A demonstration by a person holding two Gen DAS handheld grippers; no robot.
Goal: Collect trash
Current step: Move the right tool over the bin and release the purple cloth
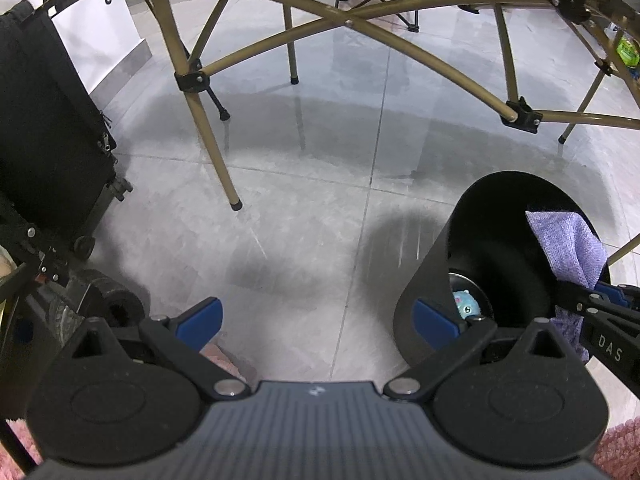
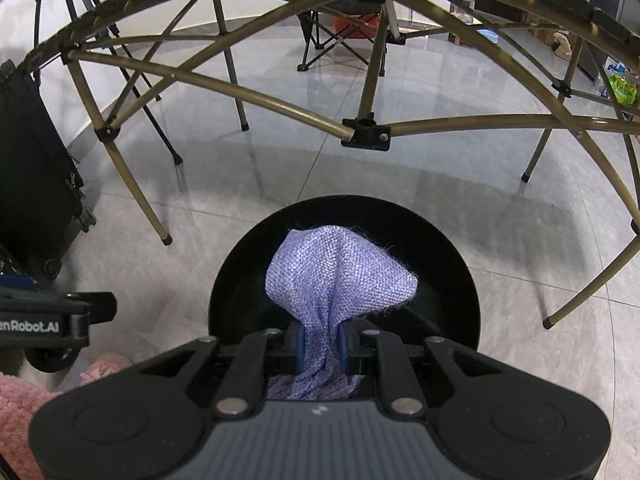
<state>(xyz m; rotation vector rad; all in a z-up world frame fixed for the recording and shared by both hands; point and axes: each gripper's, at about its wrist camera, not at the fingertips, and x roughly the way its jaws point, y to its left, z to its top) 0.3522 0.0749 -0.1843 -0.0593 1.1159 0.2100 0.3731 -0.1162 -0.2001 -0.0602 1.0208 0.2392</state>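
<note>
Dangling cloth in right gripper

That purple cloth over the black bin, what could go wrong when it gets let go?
The purple cloth spreads wide past the shut right gripper, so on release a corner might catch on the black bin rim and hang out. The open left gripper has one finger close by the bin wall; a nudge could tip it.

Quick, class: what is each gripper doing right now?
Left gripper: open, holding nothing.
Right gripper: shut on the purple cloth, over the black bin.
</note>
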